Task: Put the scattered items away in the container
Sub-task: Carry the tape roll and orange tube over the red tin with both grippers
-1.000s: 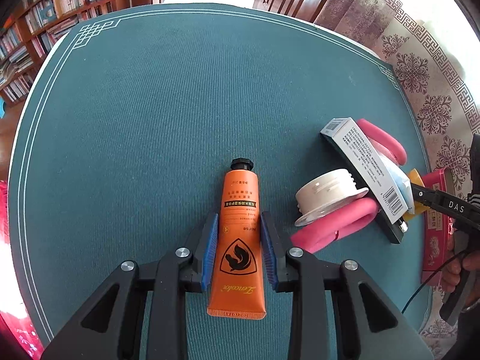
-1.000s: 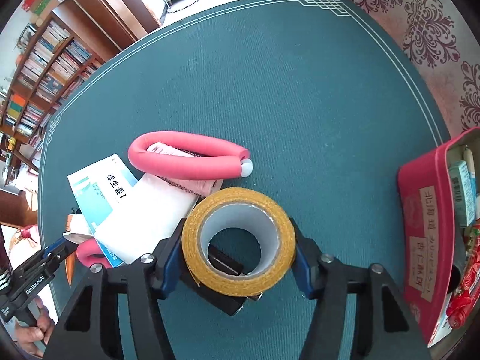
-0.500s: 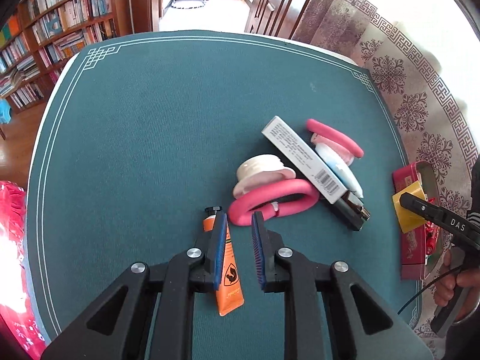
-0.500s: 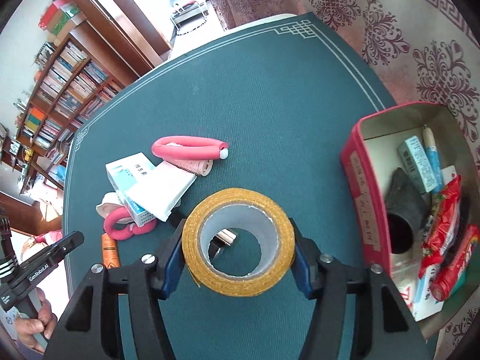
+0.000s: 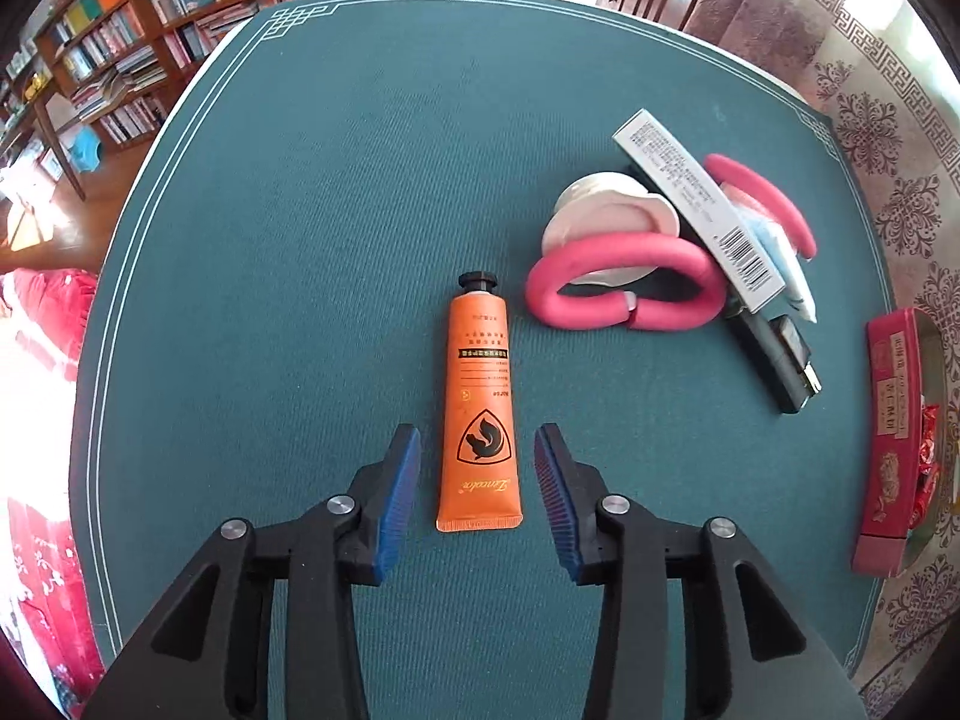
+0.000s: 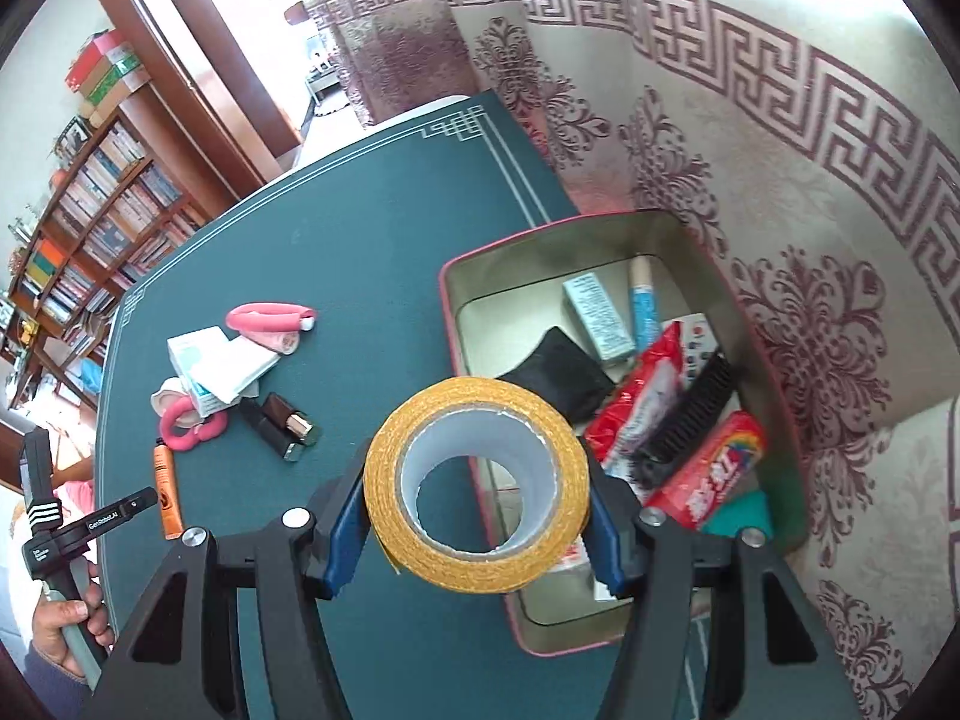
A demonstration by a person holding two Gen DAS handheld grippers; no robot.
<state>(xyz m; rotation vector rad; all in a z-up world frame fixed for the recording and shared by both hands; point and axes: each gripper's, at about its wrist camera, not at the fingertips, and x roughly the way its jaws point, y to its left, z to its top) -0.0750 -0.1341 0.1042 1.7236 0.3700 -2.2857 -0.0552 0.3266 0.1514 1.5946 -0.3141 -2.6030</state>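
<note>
Left wrist view: the left gripper [image 5: 477, 480] hangs over the green mat [image 5: 336, 228], its jaws having just been opening, the blue pads now clear on either side of the orange tube [image 5: 480, 408], which lies flat with its black cap pointing away. Just beyond and to the right, a pink foam loop [image 5: 624, 288] rests against a white lid [image 5: 606, 216], a long white box [image 5: 696, 210] and a dark case [image 5: 780, 366], all touching in one heap. At the far right edge stands the red tin [image 5: 894, 438]. Right wrist view: the right gripper [image 6: 477, 498] is clamped on a yellow tape roll [image 6: 474, 480], pads pressing both sides, held above the near-left corner of the tin [image 6: 474, 276], which sits where the mat [image 6: 336, 252] meets the patterned cloth [image 6: 810, 240]. Inside the tin lie red packets [image 6: 708, 474], a black comb [image 6: 690, 414], a dark pouch [image 6: 558, 372] and a small pale box [image 6: 597, 318]. To the left, the heap and the tube [image 6: 168, 492] remain on the mat, with a hand [image 6: 66, 630] gripping the other tool's handle at the lower left. Bookshelves [image 6: 90, 228] fill the far left.
</note>
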